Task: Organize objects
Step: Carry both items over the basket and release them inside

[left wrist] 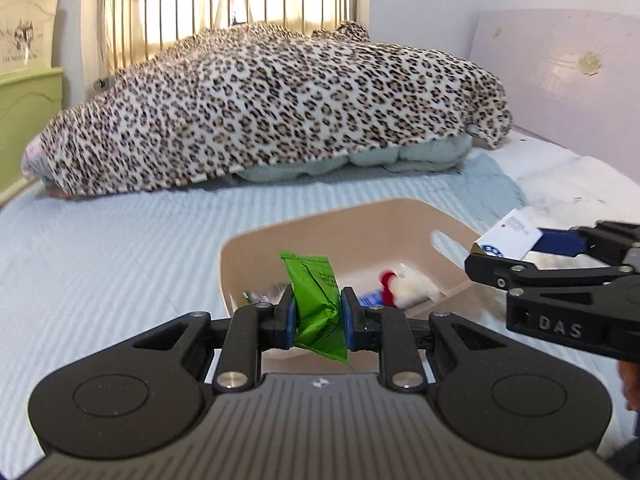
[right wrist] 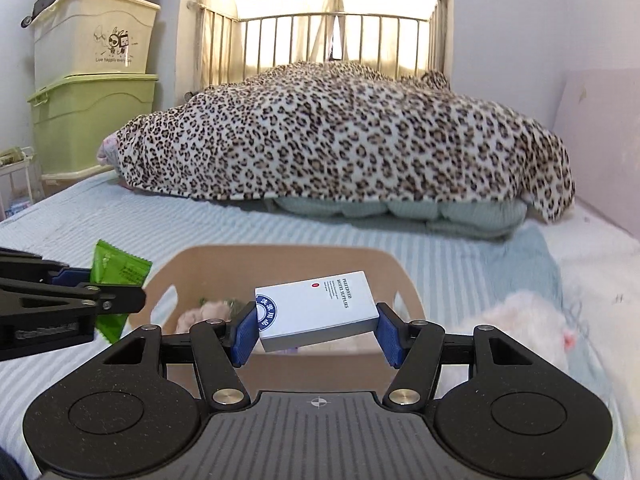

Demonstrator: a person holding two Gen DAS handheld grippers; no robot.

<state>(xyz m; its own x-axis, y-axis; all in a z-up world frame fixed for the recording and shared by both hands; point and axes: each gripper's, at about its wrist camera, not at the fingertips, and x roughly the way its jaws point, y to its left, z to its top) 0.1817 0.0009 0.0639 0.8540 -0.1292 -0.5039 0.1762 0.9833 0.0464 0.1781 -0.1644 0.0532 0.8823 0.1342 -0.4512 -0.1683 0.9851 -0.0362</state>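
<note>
My left gripper (left wrist: 318, 312) is shut on a green foil packet (left wrist: 316, 300) and holds it over the near rim of a beige plastic basket (left wrist: 256, 248). The packet also shows in the right wrist view (right wrist: 116, 270). My right gripper (right wrist: 316, 322) is shut on a small white box (right wrist: 320, 308) with blue print, held above the basket (right wrist: 400, 276). The box (left wrist: 508, 236) and right gripper (left wrist: 504, 256) show at the right of the left wrist view. Inside the basket lie a white item with a red cap (left wrist: 404, 290) and other small packets.
The basket sits on a bed with a pale blue striped sheet (left wrist: 120, 248). A leopard-print blanket (right wrist: 340, 136) covers a heap at the back. A white fluffy thing (right wrist: 524, 320) lies right of the basket. Storage bins (right wrist: 88, 80) stand at the left.
</note>
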